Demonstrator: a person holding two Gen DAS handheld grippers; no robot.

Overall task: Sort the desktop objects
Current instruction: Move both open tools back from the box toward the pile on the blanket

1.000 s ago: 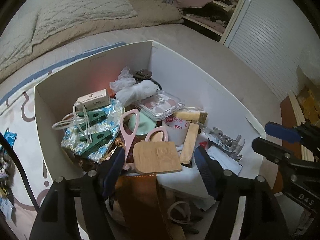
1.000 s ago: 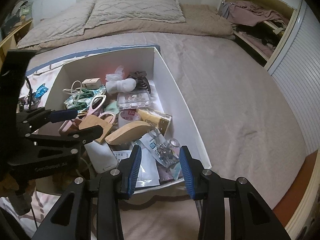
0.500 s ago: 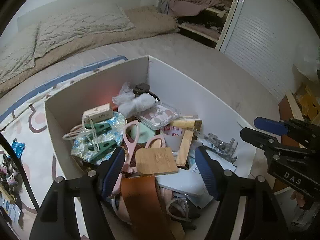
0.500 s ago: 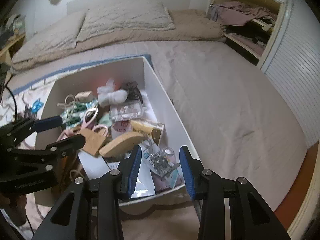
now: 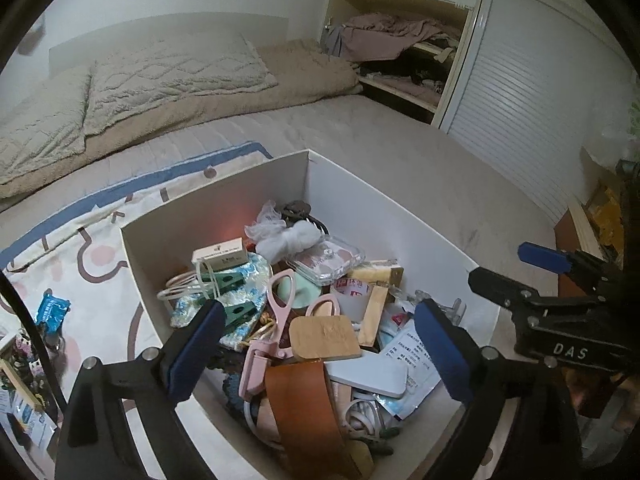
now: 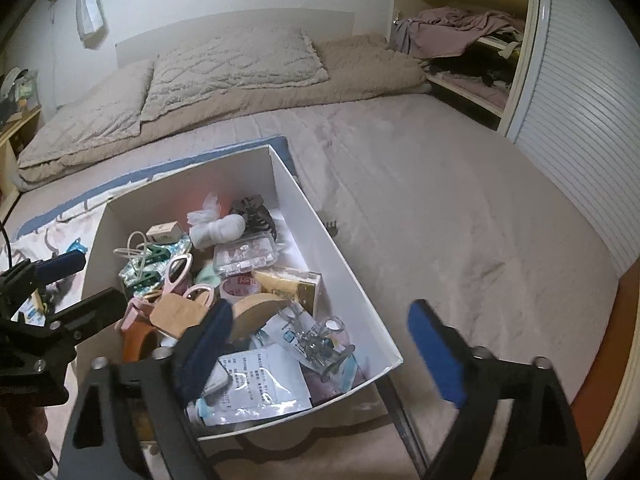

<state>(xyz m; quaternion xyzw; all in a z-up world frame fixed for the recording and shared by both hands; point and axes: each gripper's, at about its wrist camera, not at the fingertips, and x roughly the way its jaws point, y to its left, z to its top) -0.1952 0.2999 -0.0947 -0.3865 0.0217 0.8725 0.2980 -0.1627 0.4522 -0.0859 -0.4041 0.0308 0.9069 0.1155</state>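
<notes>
A white cardboard box (image 5: 384, 208) sits on the bed, full of small objects: pink scissors (image 5: 280, 300), a wooden-backed item (image 5: 324, 338), a brown leather strap (image 5: 304, 408), green clips (image 5: 224, 284), a clear plastic case (image 5: 326, 258). The box also shows in the right wrist view (image 6: 320, 240). My left gripper (image 5: 320, 352) is open and empty above the box's near end. My right gripper (image 6: 320, 352) is open and empty above the box's near right corner; it also shows at the right of the left wrist view (image 5: 532, 272).
The box rests on a grey bed cover (image 6: 440, 200) with pillows (image 6: 232, 64) behind. A patterned mat (image 5: 80, 248) with small items lies left of the box. A closet shelf with clothes (image 6: 460, 36) and a slatted door (image 6: 592, 140) stand on the right.
Both grippers have pulled back and up from the box, so more of the bed shows. The right gripper's jaws have opened wider. Nothing was picked up.
</notes>
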